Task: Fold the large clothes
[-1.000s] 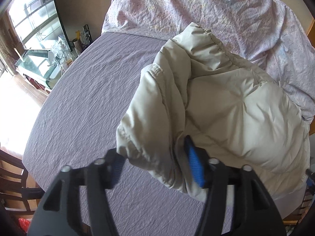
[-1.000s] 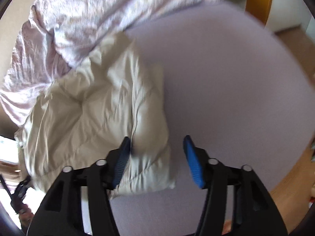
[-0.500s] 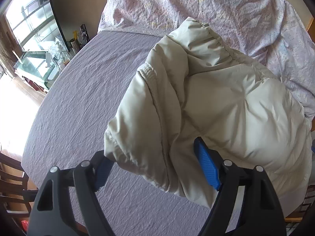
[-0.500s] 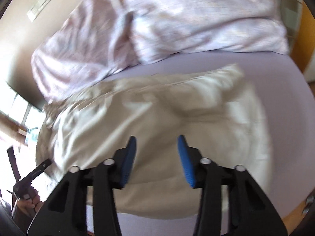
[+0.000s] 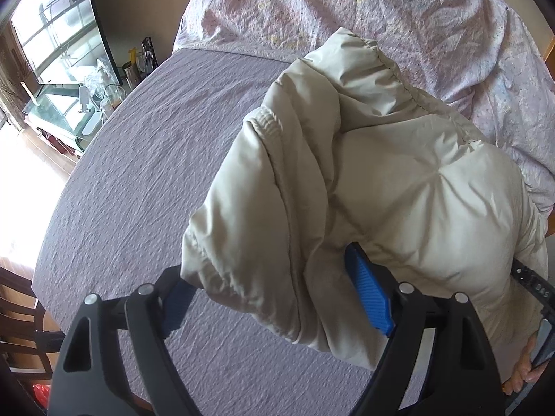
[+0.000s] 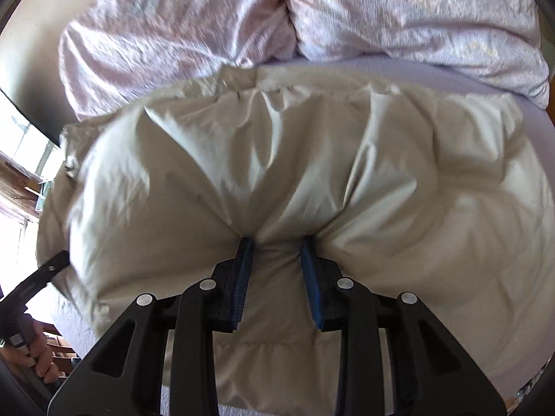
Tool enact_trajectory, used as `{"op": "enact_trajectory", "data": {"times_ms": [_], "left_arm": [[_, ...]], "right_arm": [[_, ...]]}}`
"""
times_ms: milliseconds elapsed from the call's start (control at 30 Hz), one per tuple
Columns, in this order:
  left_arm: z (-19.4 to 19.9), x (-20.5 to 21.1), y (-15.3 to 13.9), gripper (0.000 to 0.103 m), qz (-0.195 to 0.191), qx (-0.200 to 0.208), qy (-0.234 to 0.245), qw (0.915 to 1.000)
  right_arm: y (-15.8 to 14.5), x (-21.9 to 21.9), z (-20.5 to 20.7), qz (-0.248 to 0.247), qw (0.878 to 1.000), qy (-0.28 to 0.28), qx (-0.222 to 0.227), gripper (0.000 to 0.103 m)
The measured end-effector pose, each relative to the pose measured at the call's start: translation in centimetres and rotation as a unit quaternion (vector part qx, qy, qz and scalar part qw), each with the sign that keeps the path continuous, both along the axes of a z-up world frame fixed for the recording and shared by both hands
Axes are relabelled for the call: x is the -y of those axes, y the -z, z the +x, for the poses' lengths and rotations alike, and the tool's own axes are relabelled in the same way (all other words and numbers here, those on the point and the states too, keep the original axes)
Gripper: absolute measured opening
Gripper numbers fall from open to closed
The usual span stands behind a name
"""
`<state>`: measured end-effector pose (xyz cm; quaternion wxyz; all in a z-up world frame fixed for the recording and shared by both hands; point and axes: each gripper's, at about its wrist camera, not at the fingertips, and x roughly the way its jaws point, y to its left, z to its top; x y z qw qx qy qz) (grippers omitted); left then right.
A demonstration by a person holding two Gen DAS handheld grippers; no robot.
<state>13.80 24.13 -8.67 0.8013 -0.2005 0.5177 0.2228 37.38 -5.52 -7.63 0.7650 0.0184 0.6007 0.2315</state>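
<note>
A puffy beige jacket (image 5: 399,190) lies bunched on the lilac bed sheet (image 5: 149,180). My left gripper (image 5: 267,267) straddles the jacket's near folded edge. Its jaws are opening wide, and the fabric sits loosely between the blue pads (image 5: 367,294). In the right wrist view the jacket (image 6: 416,173) fills the middle. My right gripper (image 6: 275,242) is closing on a pinched fold near the hem, with creases fanning out from the pads. Each view shows the other gripper at its edge: the right gripper (image 5: 530,284) and the left gripper (image 6: 38,274), both held in a hand.
A crumpled pink floral duvet (image 5: 347,10) is heaped at the far end of the bed, against the jacket. Left of the bed stand a glass table (image 5: 62,111) with bottles and a dark wooden chair (image 5: 17,312). Bare sheet stretches left of the jacket.
The left jaws have spread wider around the jacket edge. The right gripper has swung from the jacket's right side to over its middle. Its jaws have narrowed onto a fold.
</note>
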Motion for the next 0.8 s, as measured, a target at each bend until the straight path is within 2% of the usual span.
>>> {"op": "enact_trajectory", "data": {"times_ms": [267, 600, 800], "left_arm": [[0.7, -0.2, -0.1, 0.086, -0.006, 0.004, 0.004, 1.0000], [1.8, -0.2, 1.1, 0.090, -0.014, -0.003, -0.001, 0.9999], [1.9, -1.0, 2.4, 0.093, -0.045, -0.003, -0.020, 0.9988]], "right_arm": [[1.9, -1.7, 0.3, -0.028, 1.000, -0.009, 0.009, 0.031], [2.4, -1.8, 0.2, -0.024, 1.000, -0.012, 0.011, 0.031], [2.4, -1.9, 0.2, -0.023, 1.000, -0.009, 0.013, 0.031]]}}
